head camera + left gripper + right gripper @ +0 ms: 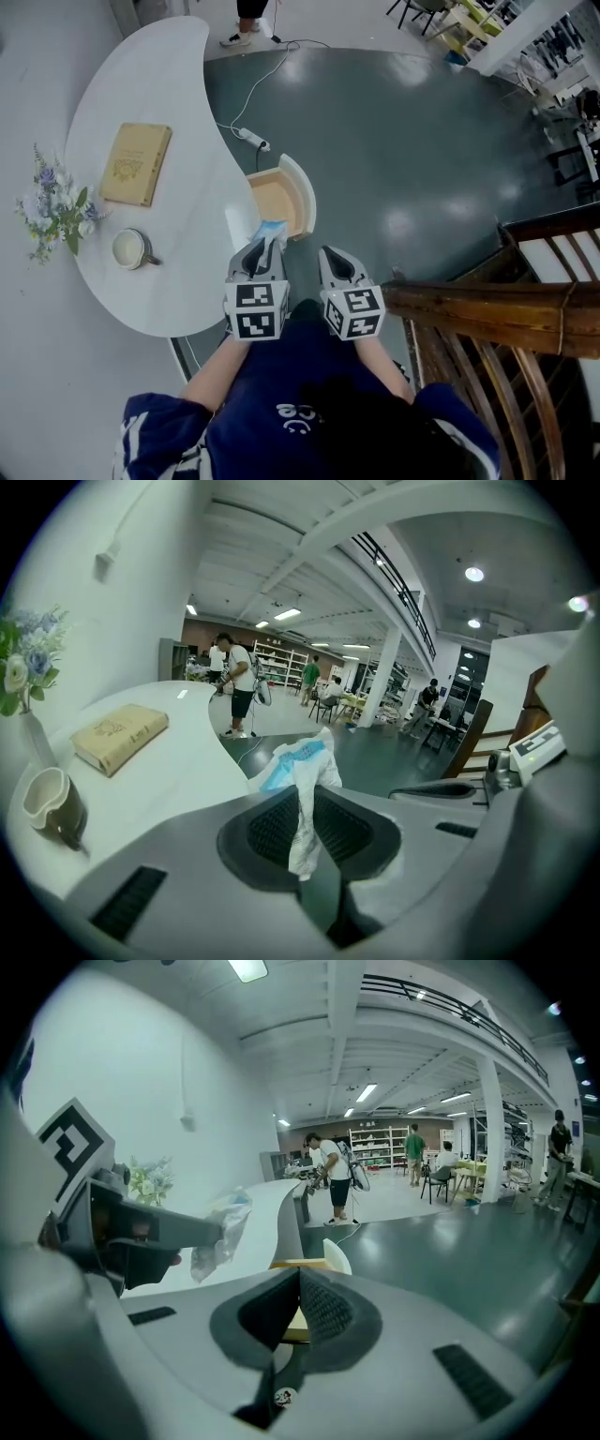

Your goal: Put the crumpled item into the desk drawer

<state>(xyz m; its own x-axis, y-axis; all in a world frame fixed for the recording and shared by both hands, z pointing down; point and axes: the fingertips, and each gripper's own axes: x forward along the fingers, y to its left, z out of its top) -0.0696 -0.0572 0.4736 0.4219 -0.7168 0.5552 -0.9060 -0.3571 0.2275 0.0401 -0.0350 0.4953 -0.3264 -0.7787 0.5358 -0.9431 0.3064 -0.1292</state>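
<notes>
Crumpled item [302, 778] (white with blue): likely light, soft and limp, prone to snagging; best pinched at the bunched middle. Sits clenched between the left tool's [303, 806] pads, beside the open drawer [302, 192] at the counter's [178, 141] right edge. Right tool [298, 1279] closed, empty.

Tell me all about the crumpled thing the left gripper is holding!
The crumpled item is white with light blue patches and looks like thin, crinkly plastic or paper, scrunched into a bunch. The left gripper pinches its narrow middle. Its puffy top pokes out past the tips, and a thin tail hangs down between the jaws. It is up in the air, beside the white desk and close to the open drawer. Only the gripper touches it.
</notes>
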